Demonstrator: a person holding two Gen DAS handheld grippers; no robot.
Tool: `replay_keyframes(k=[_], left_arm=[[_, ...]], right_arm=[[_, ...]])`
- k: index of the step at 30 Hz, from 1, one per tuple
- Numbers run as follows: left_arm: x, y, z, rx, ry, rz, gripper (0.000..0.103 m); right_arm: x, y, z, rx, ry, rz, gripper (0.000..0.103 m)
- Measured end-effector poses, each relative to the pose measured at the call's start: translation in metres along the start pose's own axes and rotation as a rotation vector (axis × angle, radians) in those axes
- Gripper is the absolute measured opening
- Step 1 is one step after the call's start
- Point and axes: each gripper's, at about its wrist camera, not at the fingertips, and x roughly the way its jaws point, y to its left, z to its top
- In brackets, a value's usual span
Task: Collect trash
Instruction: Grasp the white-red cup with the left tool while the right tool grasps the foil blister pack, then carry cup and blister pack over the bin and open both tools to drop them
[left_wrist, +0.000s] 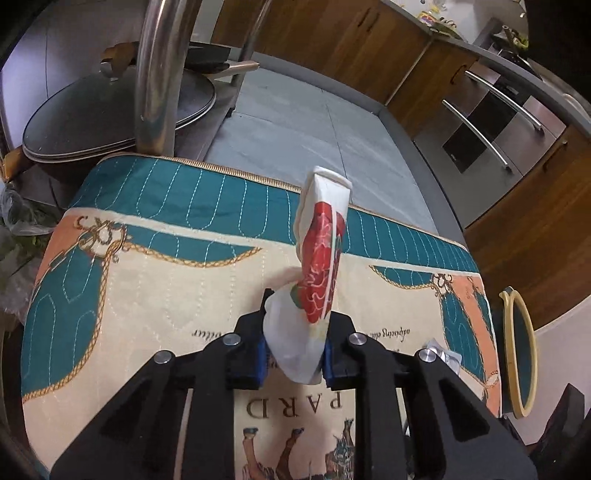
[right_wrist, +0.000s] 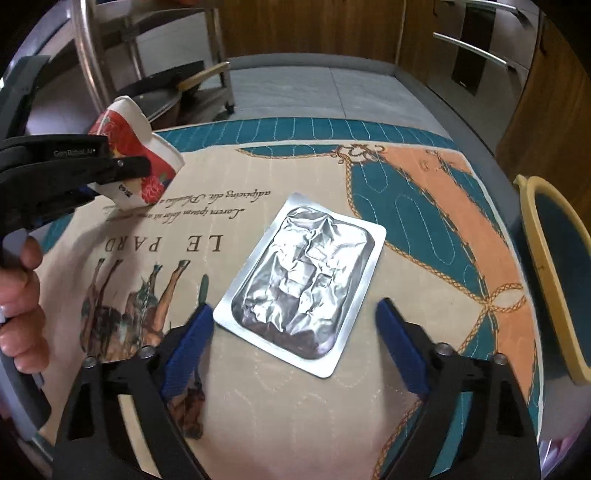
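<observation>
The worktop (right_wrist: 332, 424) is covered by a quilted cloth (left_wrist: 147, 280) in cream, teal and peach with rope patterns and printed lettering; its far zippered edge gives onto grey floor (left_wrist: 295, 110), and beyond that run wooden cabinets (left_wrist: 332, 40) with steel handles; a yellow-rimmed dish (right_wrist: 543, 266) sits just past the cloth's right edge; at the far left a steel post (left_wrist: 155, 74) rises beside stacked pans with lids (left_wrist: 110, 118); the cloth around the foil pack lies flat and bare on most sides.

The left gripper (left_wrist: 293, 354) has its blue-padded fingers clamped on a crushed paper cup (left_wrist: 317, 258), white with a red floral print, squashed flat and raised off the cloth, rim pointing away; in the right wrist view the same cup (right_wrist: 136, 155) hangs above the cloth's far left part, well apart from the foil.

The right gripper (right_wrist: 295, 350) has its fingers spread wide, touching nothing; between them, nearer the left finger, lies a foil blister pack (right_wrist: 299, 284), a rounded rectangle of crinkled silver with a flat smooth border, resting flat and skewed on the cloth.
</observation>
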Motion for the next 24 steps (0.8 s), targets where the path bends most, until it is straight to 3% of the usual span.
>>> replay_keyframes(k=[14,24], left_arm=[[-0.052,-0.015,-0.028,0.050,-0.050,0.016,0.020],[-0.099,-0.033,-0.065,0.096,-0.087,0.020,0.020]], right_arm=[[-0.031,-0.047,-0.016,0.087,-0.015,0.161,0.072],[-0.089,-0.089,-0.012,0.111,-0.130,0.237,0.072]])
